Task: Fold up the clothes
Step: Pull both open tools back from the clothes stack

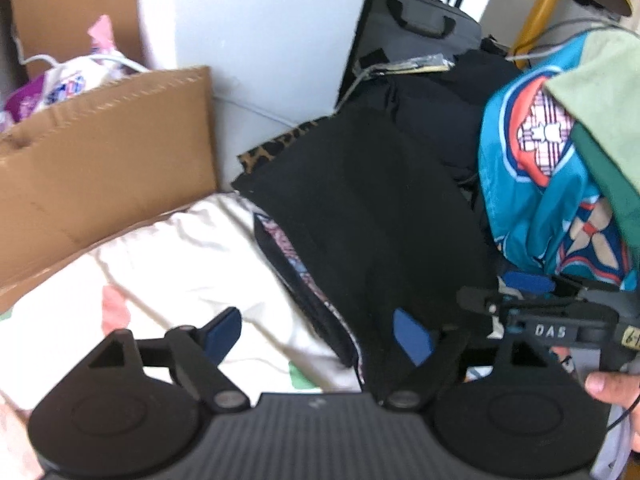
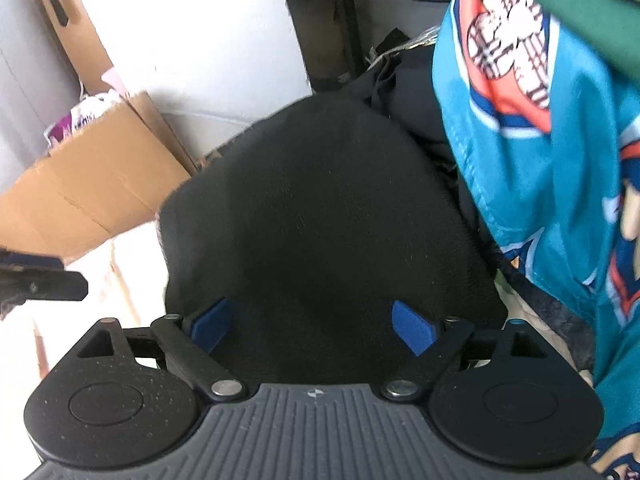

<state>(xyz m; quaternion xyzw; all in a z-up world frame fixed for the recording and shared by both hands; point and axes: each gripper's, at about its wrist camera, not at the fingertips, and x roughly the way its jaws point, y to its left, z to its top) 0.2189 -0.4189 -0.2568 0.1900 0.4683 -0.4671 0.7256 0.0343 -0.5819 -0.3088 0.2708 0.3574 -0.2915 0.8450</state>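
1. Black cloth fills the left wrist view: a folded black garment [image 1: 360, 200] lies on the pale sheet [image 1: 180, 248], just beyond and a little right of the left gripper [image 1: 320, 336]. Its long axis runs from near to far, leaning left at the far end. The blue pads stand wide apart with nothing between them; the garment's near edge sits under the right pad, not pinched. The right gripper [image 1: 532, 300] enters from the right edge, side-on, with a hand [image 1: 612, 388] on it; from here I cannot tell its opening. A teal patterned cloth [image 1: 540, 168] hangs at right, a cardboard box [image 1: 100, 152] stands at left.

2. In the right wrist view the black garment [image 2: 320, 208] lies straight ahead of the right gripper [image 2: 316, 328], centred between its pads, so this hand seems the nearer. The pads are spread wide and grip nothing; the cloth lies below them. The left gripper [image 2: 40, 276] shows only as a dark tip at the left edge.

3. Hidden: the garment's near edge, behind both gripper bodies; its far end merges with other dark clothes. Blur softens all edges.
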